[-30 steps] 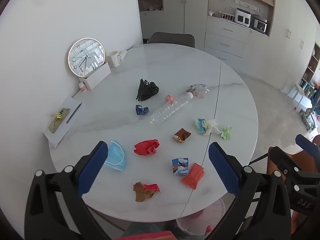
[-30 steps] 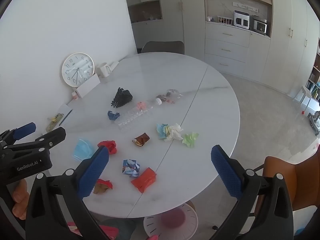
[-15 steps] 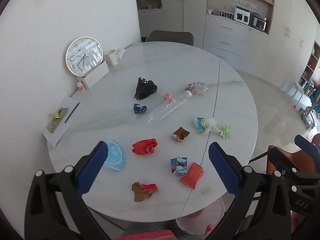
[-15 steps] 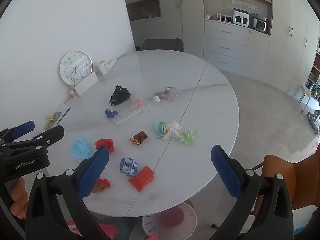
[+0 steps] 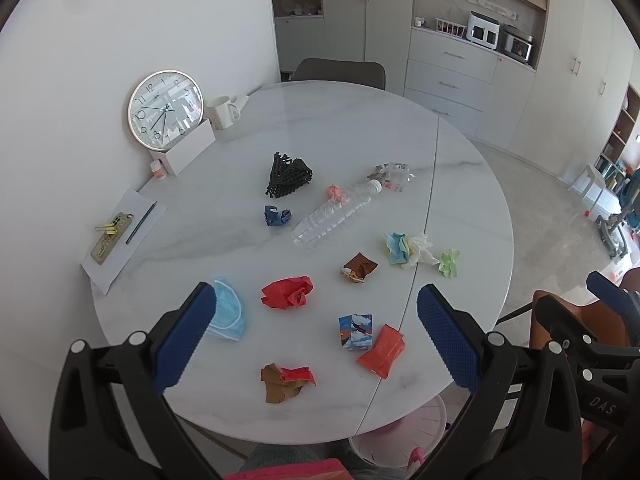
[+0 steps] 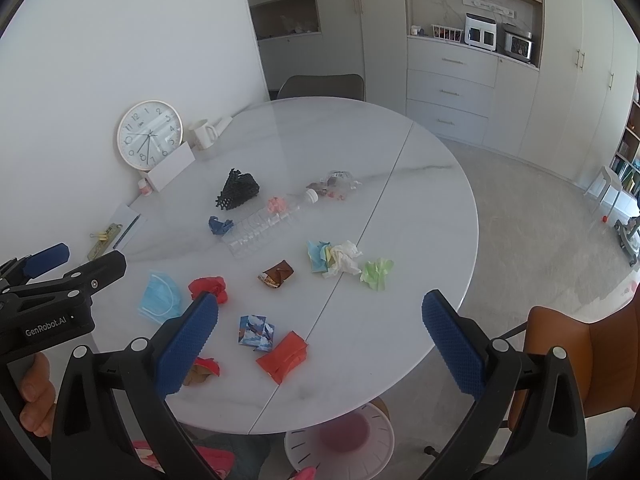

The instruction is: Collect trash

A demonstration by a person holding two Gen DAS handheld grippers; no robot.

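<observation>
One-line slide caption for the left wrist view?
Open left tongs hover above a marble table strewn with crumpled trash.

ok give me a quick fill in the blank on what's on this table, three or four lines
1. The clear plastic bottle lies on its ____.
2. The clock leans against the ____.
3. Both the left claw and the right claw are ____, holding nothing.
4. The crumpled green paper lies to the right of the table's ____.

Missing words: side; wall; open; seam

A round white marble table (image 5: 360, 128) stands against a white wall (image 5: 100, 32); beyond it, grey cabinets (image 5: 452, 76) line the pale floor (image 5: 552, 232).
</observation>
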